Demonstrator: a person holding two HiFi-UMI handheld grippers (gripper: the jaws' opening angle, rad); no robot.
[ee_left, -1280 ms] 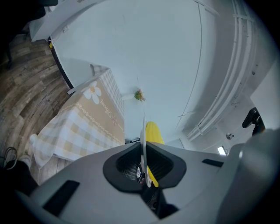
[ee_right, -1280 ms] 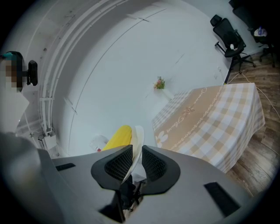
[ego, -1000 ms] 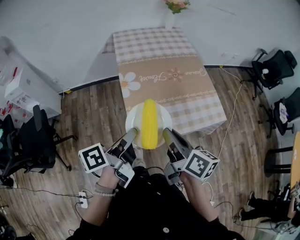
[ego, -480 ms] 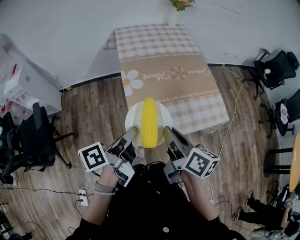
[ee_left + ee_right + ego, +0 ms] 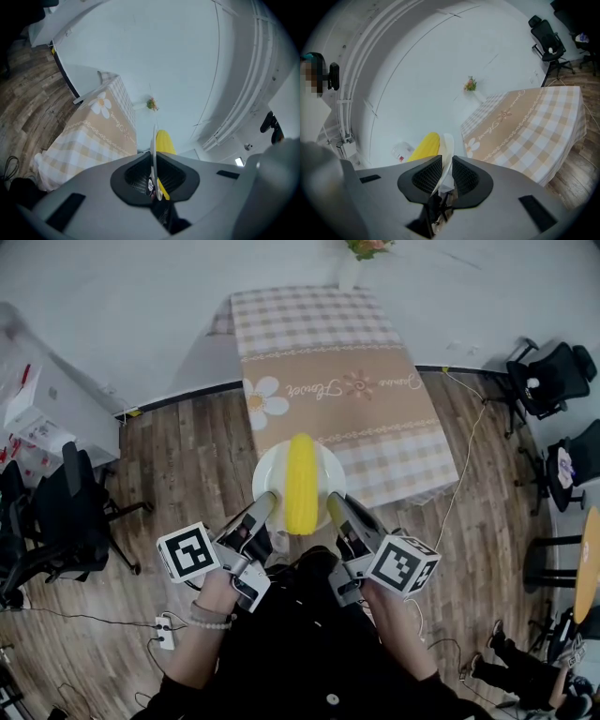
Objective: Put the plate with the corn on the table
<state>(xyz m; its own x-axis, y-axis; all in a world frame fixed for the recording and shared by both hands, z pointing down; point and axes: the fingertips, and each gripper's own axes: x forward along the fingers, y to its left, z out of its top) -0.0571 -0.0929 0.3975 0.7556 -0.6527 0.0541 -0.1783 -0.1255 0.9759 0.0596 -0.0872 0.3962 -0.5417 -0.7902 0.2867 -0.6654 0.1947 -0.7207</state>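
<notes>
While left tongs (image 5: 266,504) and right tongs (image 5: 334,503) pinch the plate (image 5: 270,474), corn (image 5: 301,484) atop, table (image 5: 328,381) ahead

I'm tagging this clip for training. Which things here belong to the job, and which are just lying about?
Job: plate, corn, table, left gripper and right gripper, both clamped on the plate's rim.
Lying about: black office chair, flowers, power strip.

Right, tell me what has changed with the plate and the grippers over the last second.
Nothing visibly changed. The left gripper and right gripper stay shut on opposite sides of the plate. The corn lies on it, and it is held up near the front end of the table.
</notes>
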